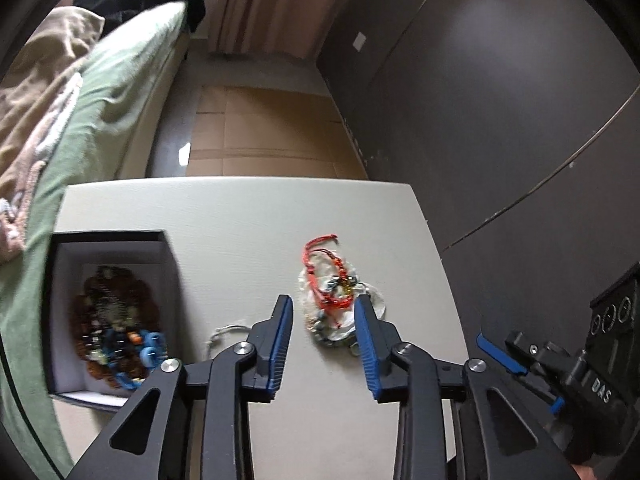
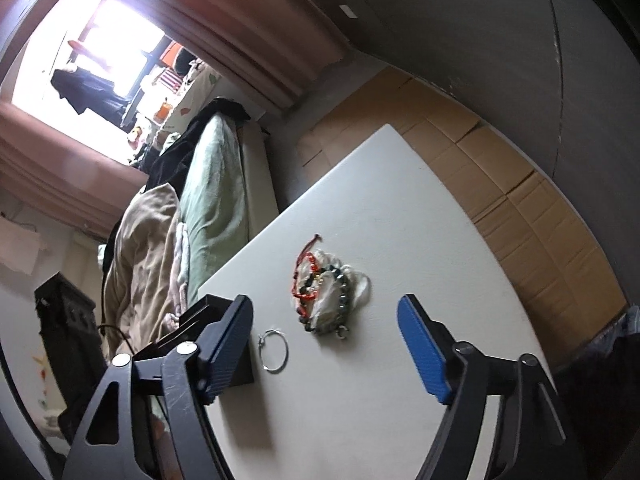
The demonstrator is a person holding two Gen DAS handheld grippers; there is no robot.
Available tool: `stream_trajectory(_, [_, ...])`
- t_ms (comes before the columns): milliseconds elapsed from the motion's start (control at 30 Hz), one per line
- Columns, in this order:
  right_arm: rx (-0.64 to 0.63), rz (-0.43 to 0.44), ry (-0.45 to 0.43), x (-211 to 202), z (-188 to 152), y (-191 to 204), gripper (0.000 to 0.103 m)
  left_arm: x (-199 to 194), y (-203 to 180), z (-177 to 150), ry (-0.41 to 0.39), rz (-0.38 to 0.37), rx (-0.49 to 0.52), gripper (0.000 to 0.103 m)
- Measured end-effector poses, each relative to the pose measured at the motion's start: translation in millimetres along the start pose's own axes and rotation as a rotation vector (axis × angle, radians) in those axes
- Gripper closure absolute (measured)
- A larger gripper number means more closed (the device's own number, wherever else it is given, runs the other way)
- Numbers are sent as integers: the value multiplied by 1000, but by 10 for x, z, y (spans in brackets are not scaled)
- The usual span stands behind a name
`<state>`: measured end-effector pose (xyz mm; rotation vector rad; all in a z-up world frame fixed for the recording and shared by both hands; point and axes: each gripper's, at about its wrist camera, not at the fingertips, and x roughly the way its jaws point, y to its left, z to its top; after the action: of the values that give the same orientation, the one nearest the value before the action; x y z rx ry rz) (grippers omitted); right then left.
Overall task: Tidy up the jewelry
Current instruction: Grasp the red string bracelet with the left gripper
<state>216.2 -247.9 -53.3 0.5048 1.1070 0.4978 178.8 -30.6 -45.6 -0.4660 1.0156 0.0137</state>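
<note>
Nearest, the left gripper (image 1: 323, 312) hovers low over the bench (image 1: 240, 216), jaws parted to a moderate gap and empty, framing the near side of the jewelry pile (image 1: 334, 304); the right gripper (image 2: 326, 328) stands with jaws wide, also empty. Just beside the pile lies a thin silver ring bangle (image 2: 273, 350), stiff and probably slippery, best pinched across its wire. The pile itself is light and limp: a red cord bracelet (image 1: 320, 256) tangled with a dark bead strand (image 2: 342, 296) on clear crinkly wrapping; the cord is soft, so gripping a bead cluster looks surer. To the left sits the open box (image 1: 116, 240), already holding beaded pieces.
</note>
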Motion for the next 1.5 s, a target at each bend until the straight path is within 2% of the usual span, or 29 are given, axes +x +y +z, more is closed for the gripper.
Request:
stream_trajectory(167, [16,2,-6,-60,53,-100,34,249,-79,44,37,13,-14,71])
stream_trajectory(267, [20,4,-6,-87,71,-145,34,414,-69,48,63,25,-39,80])
stream_trajectory(467, [22,-4,1,-94,86,-192,34,665,12,59,101,40,-80,80])
stream_trajectory(567, [14,1,26,-8,73,-165,35,716,57,53,101,49,-92,97])
stream_trajectory(667, [9,12,63,134,58,-123,48,664,81,46,84,46,-95,99])
stream_trajectory(800, [8,22,95,298,43,-74,56,577,109,44,85,14,-93,100])
stream_trajectory(1133, [9,24,151,680,15,70,62,306,203,117,50,-29,-73,101])
stream_trajectory(1433, [-37,-52,173,1010,-17,213,66,-40,340,155,-6,-49,-52,101])
stream_trajectory(1467, [-49,-55,175,1055,-24,245,69,-74,353,145,-12,-55,-51,101])
stream_trajectory(1500, [-56,-58,180,1079,-29,262,77,-101,365,134,-18,-59,-51,101])
